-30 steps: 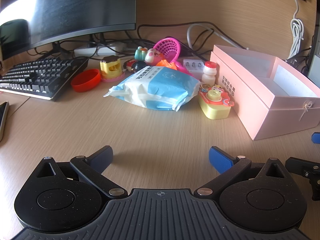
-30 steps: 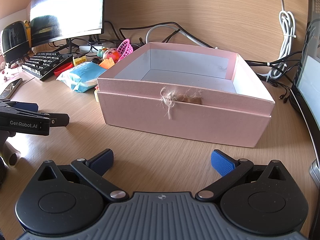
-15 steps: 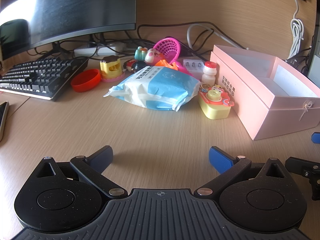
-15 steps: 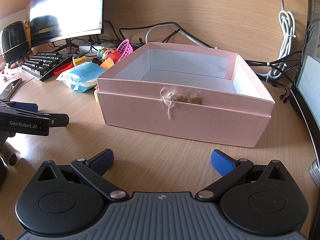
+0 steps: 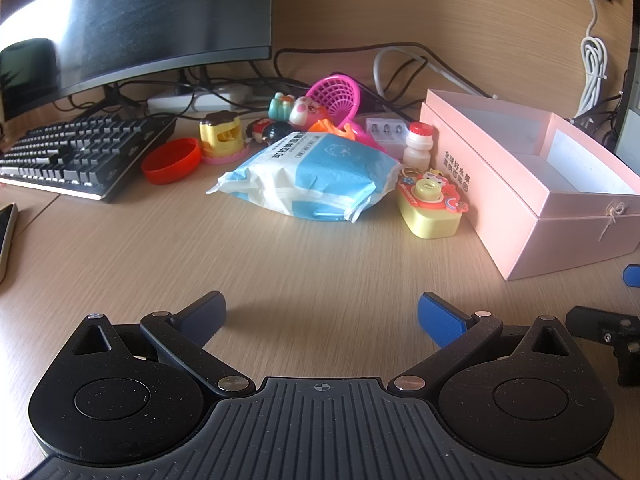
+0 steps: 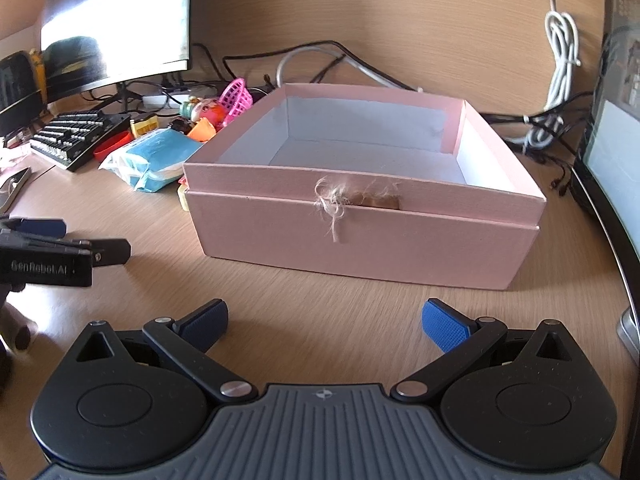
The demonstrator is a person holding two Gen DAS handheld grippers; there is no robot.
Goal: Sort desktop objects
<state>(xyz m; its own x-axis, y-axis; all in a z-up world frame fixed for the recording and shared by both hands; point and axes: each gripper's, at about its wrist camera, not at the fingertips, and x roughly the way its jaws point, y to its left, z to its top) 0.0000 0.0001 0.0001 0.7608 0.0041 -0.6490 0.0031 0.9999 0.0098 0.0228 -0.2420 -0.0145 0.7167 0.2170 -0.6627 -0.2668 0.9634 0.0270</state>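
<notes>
An open pink box [image 6: 360, 224] [image 5: 532, 184] stands on the desk, nothing visible inside it. Left of it lies a pile: a blue-and-white wipes pack [image 5: 316, 172], a yellow toy camera [image 5: 430, 208], a small white bottle with a red cap [image 5: 418, 146], a pink basket [image 5: 336, 98], a red lid [image 5: 172, 160] and a yellow toy [image 5: 222, 138]. My left gripper [image 5: 320, 316] is open over bare desk in front of the pile. Before the box's front wall my right gripper [image 6: 324, 320] hovers, open too.
A black keyboard [image 5: 76, 152] and a monitor [image 5: 132, 20] occupy the back left. Cables [image 6: 560, 64] and a second screen [image 6: 612, 168] crowd the right side. A phone edge [image 5: 6, 236] lies at far left. Bare desk stretches in front of both grippers.
</notes>
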